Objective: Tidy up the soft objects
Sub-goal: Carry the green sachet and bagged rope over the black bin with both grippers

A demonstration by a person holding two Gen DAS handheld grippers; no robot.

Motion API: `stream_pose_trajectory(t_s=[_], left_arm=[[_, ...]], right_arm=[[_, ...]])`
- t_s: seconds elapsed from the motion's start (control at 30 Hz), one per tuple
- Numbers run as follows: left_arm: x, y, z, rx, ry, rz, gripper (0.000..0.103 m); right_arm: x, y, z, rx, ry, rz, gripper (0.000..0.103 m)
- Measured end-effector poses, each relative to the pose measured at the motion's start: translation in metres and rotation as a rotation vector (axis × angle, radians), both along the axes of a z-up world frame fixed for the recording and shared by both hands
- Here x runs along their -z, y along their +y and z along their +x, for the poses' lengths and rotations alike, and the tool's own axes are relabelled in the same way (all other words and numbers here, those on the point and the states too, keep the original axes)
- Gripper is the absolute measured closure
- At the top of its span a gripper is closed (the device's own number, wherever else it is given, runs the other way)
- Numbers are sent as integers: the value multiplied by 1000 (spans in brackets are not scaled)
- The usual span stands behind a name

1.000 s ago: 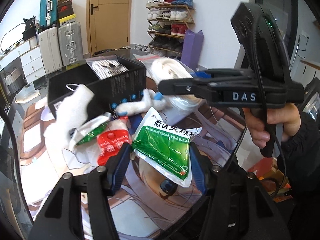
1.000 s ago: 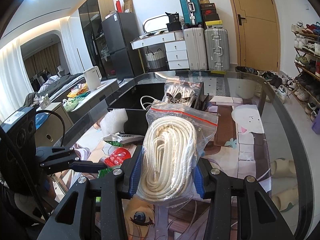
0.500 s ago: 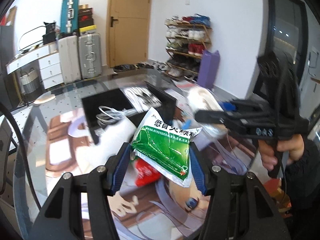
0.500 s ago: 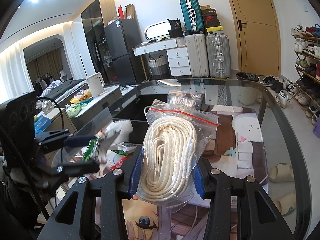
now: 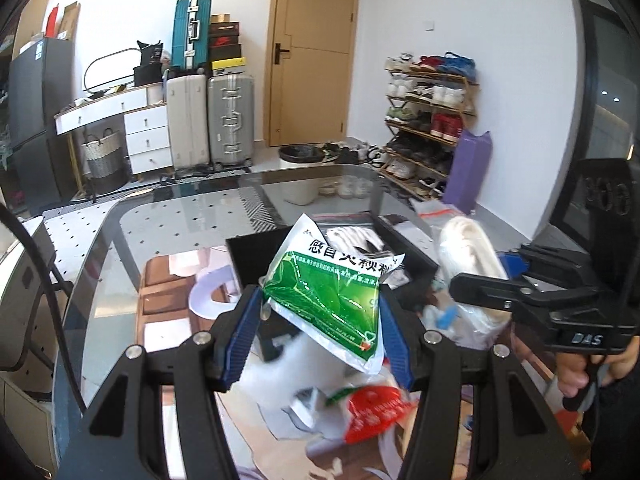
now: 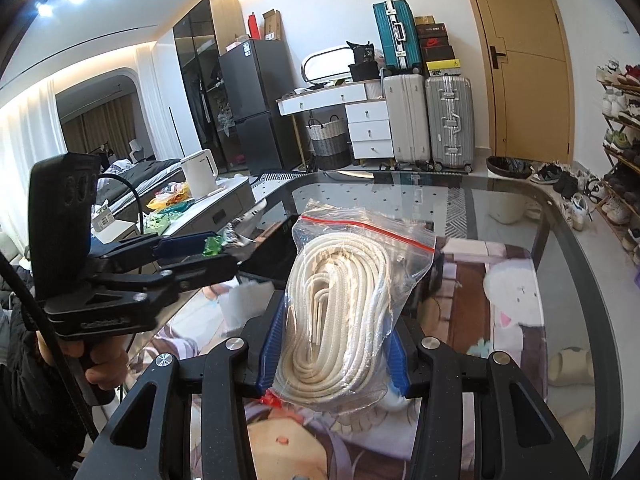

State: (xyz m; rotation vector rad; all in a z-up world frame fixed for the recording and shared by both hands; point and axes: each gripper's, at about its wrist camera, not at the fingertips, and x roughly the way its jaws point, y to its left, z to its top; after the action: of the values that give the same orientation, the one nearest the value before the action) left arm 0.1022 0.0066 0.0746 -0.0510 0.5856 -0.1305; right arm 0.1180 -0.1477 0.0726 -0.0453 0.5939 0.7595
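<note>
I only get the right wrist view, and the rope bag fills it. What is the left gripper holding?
Observer: The left gripper is shut on a green packet with white edges.
Operator: Where is the black box? I barely see it.
Observer: The black box sits on the glass table just beyond the packet, open, with a clear bag of white cord inside.
Operator: Anything left on the table nearer you?
Observer: Yes, a red packet lies below the left gripper, beside white fluffy stuff.

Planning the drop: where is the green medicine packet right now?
In the left wrist view the green packet is clamped in the left gripper, raised in front of the black box.
</note>
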Motion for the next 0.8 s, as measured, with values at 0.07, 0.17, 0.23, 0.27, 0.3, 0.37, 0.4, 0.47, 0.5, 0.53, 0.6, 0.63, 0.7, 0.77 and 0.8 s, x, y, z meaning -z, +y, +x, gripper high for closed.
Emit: stream_pose_trajectory(t_s=[0.07,0.17,0.23,0.27,0.3,0.37,0.4,0.47,0.5,0.53,0.6,0.63,0.7,0.77,0.8], left_arm=[[2,3,7,-21,5,5,47],[5,6,16,-24,13,-8,47],[6,6,24,-23,19,-7,47],[8,5,25,-23,20,-5,47],[9,5,28,-22,23,-2,47],[12,5,37,-26,28,6,47],[13,6,41,-30,33,11,47],[14,7,48,-35,39,15,47],[15,7,52,-32,44,14,47],[16,7,55,-31,47,14,47],[20,6,60,-28,56,21,47],[21,6,62,-27,60,24,47],[25,4,67,-26,72,32,47],[28,4,70,-22,81,36,47],[31,3,71,-19,89,41,47]], right_arm=[[-3,5,4,-8,1,0,58],[-6,13,11,-15,-7,-9,58],[-8,17,16,-16,-9,-10,58],[-8,19,19,-18,-6,-9,58],[-8,22,21,-18,-7,-10,58],[-8,25,29,-14,-2,-13,58],[-9,27,32,-11,0,-13,58],[-8,29,39,-8,4,-16,58],[-8,30,42,-8,4,-17,58],[-9,32,45,-8,3,-19,58],[-9,35,51,-10,5,-25,58],[-10,37,55,-10,7,-28,58],[-10,42,61,-13,7,-35,58],[-10,45,67,-14,8,-41,58],[-8,46,69,-16,10,-45,58]])
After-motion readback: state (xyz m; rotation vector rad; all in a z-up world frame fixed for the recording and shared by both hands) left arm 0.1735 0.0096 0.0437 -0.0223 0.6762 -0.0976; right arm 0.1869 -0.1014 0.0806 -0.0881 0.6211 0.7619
